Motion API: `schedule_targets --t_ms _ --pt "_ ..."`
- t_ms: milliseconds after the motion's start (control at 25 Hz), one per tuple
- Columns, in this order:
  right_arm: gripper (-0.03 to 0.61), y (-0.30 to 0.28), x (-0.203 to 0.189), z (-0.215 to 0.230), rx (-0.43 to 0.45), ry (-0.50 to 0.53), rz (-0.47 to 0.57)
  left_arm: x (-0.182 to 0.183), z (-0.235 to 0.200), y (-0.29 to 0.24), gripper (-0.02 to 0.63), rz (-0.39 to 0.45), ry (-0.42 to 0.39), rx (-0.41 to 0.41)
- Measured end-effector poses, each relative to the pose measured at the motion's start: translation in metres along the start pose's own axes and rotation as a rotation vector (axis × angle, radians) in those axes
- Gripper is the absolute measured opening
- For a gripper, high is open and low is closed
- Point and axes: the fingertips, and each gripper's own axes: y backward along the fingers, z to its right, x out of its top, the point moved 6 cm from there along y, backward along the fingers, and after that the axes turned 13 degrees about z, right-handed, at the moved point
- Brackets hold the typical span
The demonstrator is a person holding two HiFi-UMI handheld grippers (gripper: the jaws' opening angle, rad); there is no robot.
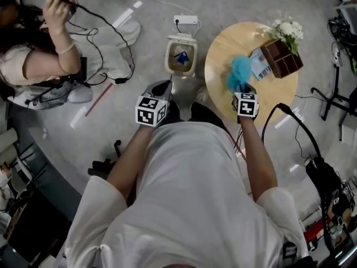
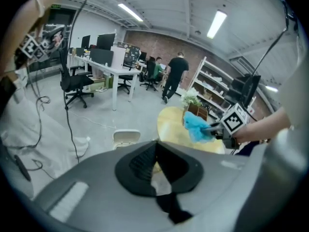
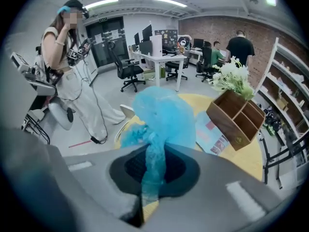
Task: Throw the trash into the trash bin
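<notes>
Since the trash bin [image 1: 169, 57] stood open on the floor [image 1: 223, 1] just left of the round table [image 1: 223, 52], apart from the right gripper [image 3: 153, 164], the carry across looked to be the step in hand. It called for some care. The blue fluffy trash [image 3: 161, 115] was bulky and limp (most of it billowed above the jaws, and only a twisted neck was pinched between them). So the grip ought not to be let go until the bundle hung squarely over the bin's mouth, low enough not to catch the rim. At that moment it was held over the table's near side. Something blue already lay in the bin. The left gripper [image 2: 155, 151], jaws together at the tips with nothing nameable between them, was best kept out of the drop path.

The room was an open office with desks [image 2: 104, 66] and shelving [image 2: 212, 81]. Another person [image 1: 28, 66] stood at the left, cables [image 1: 106, 27] trailing over the pale floor. The table carried a divided wooden box [image 1: 281, 57], a leaflet [image 1: 259, 65] and white flowers [image 1: 287, 29].
</notes>
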Motion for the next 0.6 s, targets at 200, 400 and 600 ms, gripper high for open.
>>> schedule_targets --t_ms 200,400,600 --pt "0.009 -0.008 0.01 -0.024 0.036 0.023 -0.004 -0.003 -0.016 0.014 0.003 0.015 0.017 0.031" --pt "0.009 -0.015 0.018 -0.044 0.064 0.056 -0.008 -0.009 -0.031 0.029 0.003 0.022 0.039 0.057" --pt "0.009 -0.024 0.025 -0.061 0.1 0.086 -0.012 -0.014 -0.04 0.037 0.003 0.03 0.062 0.076"
